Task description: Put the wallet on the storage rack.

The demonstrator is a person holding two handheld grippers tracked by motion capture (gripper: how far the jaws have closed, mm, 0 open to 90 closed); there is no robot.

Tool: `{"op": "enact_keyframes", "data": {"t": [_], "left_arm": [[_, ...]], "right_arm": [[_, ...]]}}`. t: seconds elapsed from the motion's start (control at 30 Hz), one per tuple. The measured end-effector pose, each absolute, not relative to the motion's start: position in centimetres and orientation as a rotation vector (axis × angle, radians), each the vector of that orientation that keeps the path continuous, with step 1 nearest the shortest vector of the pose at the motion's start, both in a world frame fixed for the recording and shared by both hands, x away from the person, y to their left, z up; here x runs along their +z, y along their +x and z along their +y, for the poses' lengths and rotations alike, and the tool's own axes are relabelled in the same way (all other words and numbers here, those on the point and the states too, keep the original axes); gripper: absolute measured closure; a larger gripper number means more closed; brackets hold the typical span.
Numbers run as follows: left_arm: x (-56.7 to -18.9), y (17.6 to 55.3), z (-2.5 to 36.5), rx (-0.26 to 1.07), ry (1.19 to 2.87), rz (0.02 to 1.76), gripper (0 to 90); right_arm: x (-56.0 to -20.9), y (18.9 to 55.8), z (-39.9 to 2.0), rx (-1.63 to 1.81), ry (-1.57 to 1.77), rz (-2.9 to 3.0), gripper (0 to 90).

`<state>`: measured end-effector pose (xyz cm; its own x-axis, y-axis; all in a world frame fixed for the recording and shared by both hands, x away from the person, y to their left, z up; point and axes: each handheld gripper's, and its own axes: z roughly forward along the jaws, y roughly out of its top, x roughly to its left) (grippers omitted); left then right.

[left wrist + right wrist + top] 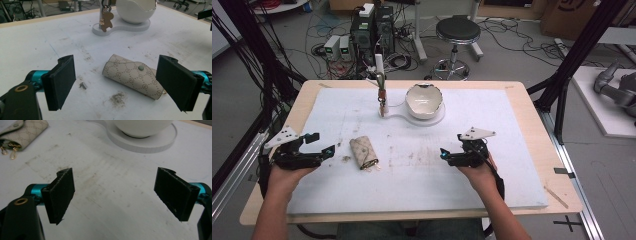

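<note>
Counter (512, 100), white mat on top, stained. White stand (432, 118) at the far middle, carrying an egg-shaped bowl (424, 100) and a post with a brown charm (382, 95). Left tongs (323, 145) and right tongs (451, 146), both hand-held, jaws wide apart, empty. Patterned key pouch (363, 152), lying flat just beside the left tongs, untouched; gold key ends protrude.
</note>
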<state>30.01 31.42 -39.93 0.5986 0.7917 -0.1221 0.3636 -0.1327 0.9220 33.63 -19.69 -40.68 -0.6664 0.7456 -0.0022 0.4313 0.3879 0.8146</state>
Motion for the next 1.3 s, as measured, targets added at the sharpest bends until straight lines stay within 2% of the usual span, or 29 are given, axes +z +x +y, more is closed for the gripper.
{"op": "enact_keyframes", "data": {"t": [0.77, 1.07, 1.3], "left_arm": [[-39.9, 30.3, 32.2, 0.516, 1.731, 0.957, 16.2], [-40.1, 29.9, 33.0, 0.521, 1.717, 0.977, 16.2], [-40.1, 30.0, 33.0, 0.52, 1.715, 0.969, 16.2]], "right_arm": [[-39.7, 34.3, -9.1, 1.287, 0.946, 2.374, 17.2], [-40.1, 34.6, -4.3, 1.266, 0.889, 2.435, 17.2], [-40.5, 34.7, -2.3, 1.256, 0.903, 2.461, 17.2]]}}
